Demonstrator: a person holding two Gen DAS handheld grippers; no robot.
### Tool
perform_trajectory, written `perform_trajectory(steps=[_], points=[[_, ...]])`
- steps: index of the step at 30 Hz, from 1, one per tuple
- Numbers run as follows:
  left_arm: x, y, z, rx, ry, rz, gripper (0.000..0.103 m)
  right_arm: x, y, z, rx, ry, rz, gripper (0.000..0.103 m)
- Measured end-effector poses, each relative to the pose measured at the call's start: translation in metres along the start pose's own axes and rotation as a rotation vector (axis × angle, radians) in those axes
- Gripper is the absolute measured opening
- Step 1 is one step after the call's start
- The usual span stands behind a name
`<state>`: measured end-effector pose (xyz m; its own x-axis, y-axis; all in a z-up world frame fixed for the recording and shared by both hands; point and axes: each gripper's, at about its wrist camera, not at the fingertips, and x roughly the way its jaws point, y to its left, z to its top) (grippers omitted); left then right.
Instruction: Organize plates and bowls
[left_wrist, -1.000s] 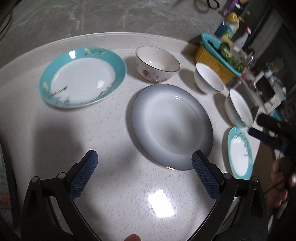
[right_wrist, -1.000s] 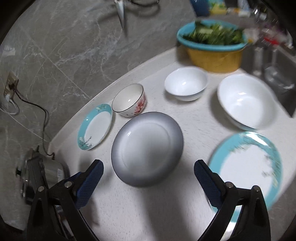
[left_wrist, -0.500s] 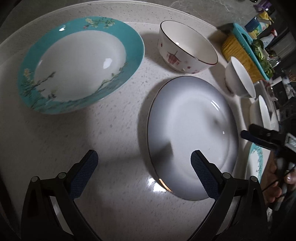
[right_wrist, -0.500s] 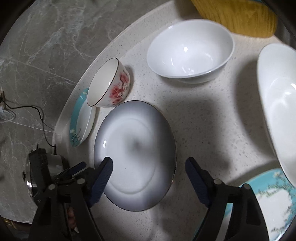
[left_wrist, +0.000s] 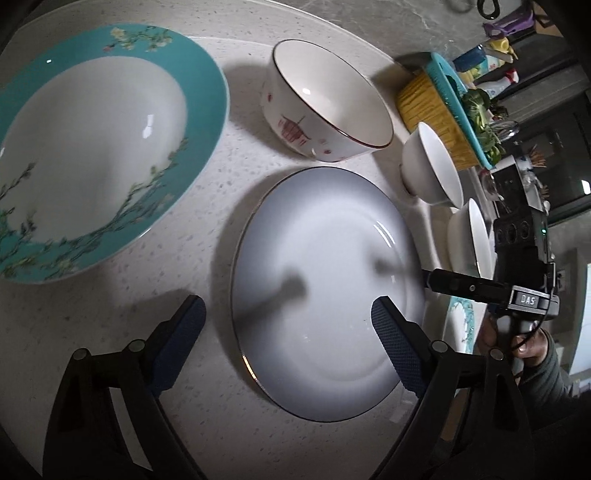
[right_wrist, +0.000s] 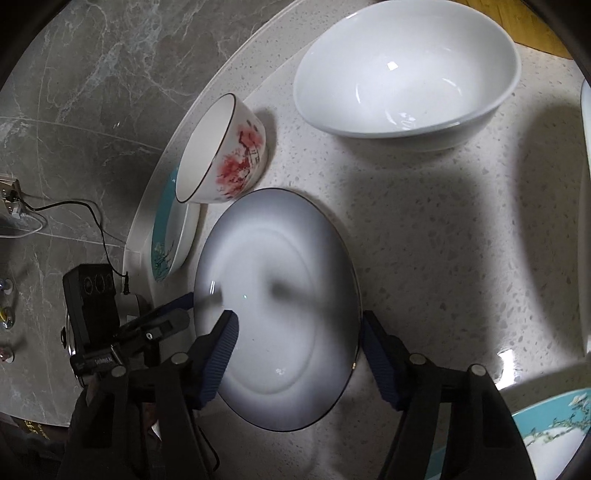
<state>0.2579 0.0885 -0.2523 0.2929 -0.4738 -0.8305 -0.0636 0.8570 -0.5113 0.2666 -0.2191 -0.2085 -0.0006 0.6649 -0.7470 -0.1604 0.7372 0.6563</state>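
A grey plate (left_wrist: 325, 295) (right_wrist: 277, 295) with a thin dark rim lies flat on the speckled counter. My left gripper (left_wrist: 286, 308) straddles its left rim, one finger over the counter and the other above the plate. The jaws are closing and the pads are clear of the plate. My right gripper (right_wrist: 299, 321) straddles the opposite rim, also closing, with no pad visibly pressing. A teal-rimmed plate (left_wrist: 92, 147) (right_wrist: 170, 236) and a red-patterned bowl (left_wrist: 325, 99) (right_wrist: 225, 147) sit behind. A white bowl (left_wrist: 432, 166) (right_wrist: 406, 74) stands further right.
A larger white bowl (left_wrist: 472, 236) and a second teal plate (right_wrist: 554, 435) lie at the right. A yellow basket under a teal colander of greens (left_wrist: 439, 107) stands at the back right. A grey marble wall, a socket and a cable (right_wrist: 74, 210) border the counter's left end.
Both grippers have come down and closer to the grey plate from opposite sides. Both pairs of jaws have narrowed, the right pair more.
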Motion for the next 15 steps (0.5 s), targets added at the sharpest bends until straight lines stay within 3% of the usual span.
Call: perform_trajectory(steps=[5,7,15], points=[[0.001,-0.002,-0.002,0.014,0.008,-0.046,0.09,-0.001,-0.003,0.002,-0.019,0.018,0.028,0.066],[0.001,-0.001,-0.003,0.016,0.019,-0.069,0.08,-0.002,-0.004,0.004,-0.011,0.032,0.035,0.066],[-0.004,0.014,-0.003,-0.003,0.034,-0.117,0.065,-0.001,-0.004,0.013,-0.006,0.097,0.011,0.063]])
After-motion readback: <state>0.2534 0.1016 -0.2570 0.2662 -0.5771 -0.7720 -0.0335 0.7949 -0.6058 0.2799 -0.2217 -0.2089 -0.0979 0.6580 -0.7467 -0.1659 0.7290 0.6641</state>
